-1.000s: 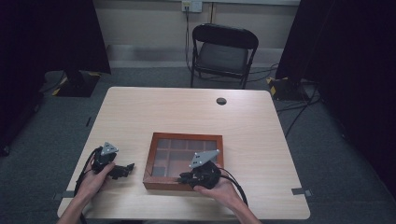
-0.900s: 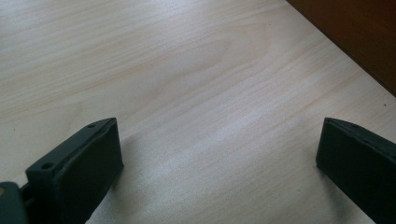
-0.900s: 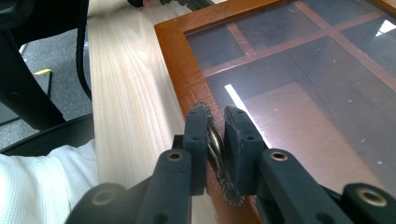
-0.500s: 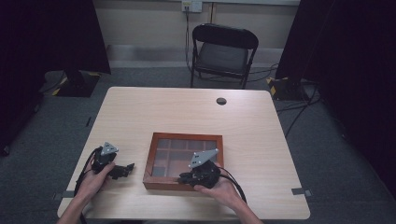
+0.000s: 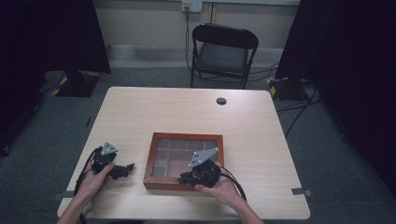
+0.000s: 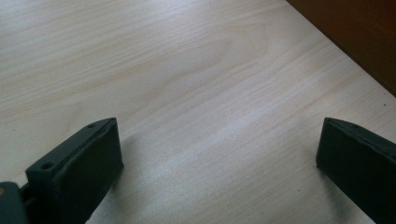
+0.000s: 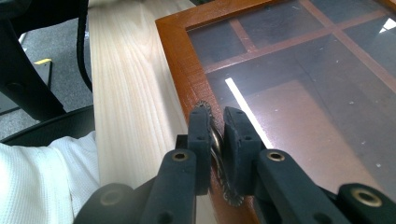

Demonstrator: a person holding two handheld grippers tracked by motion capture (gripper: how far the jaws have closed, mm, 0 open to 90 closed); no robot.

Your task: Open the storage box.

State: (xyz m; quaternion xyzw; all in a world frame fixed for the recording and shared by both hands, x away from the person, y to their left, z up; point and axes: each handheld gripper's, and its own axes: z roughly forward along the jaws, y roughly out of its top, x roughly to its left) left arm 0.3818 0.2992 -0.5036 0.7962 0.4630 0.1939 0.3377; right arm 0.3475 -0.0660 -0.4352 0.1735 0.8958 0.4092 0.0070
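- High view: a wooden box (image 5: 161, 140) with a glass lid divided into panes lies on the table (image 5: 187, 112), at the near middle of the tabletop.
- At the box's near edge, the right gripper (image 5: 183, 177) rests in the person's right hand, its jaws pointing along that edge.
- Right gripper view: the right gripper (image 7: 215, 135) has its jaws closed on a small metal latch (image 7: 215, 140) with a scalloped rim, set on the box's front frame (image 7: 180, 60); the pads press on it from both sides.
- To the left of the box, just clear of its left side, the left gripper (image 5: 129, 166) lies low over the bare table in the left hand.
- Left gripper view: the left gripper (image 6: 219, 149) has its jaws spread wide with nothing between them but tabletop; a corner of the box (image 6: 355, 32) shows at the upper right.
- Beyond the box, a dark round grommet (image 5: 221, 101) sits near the table's far edge, and a folding chair (image 5: 223, 51) stands behind the table.
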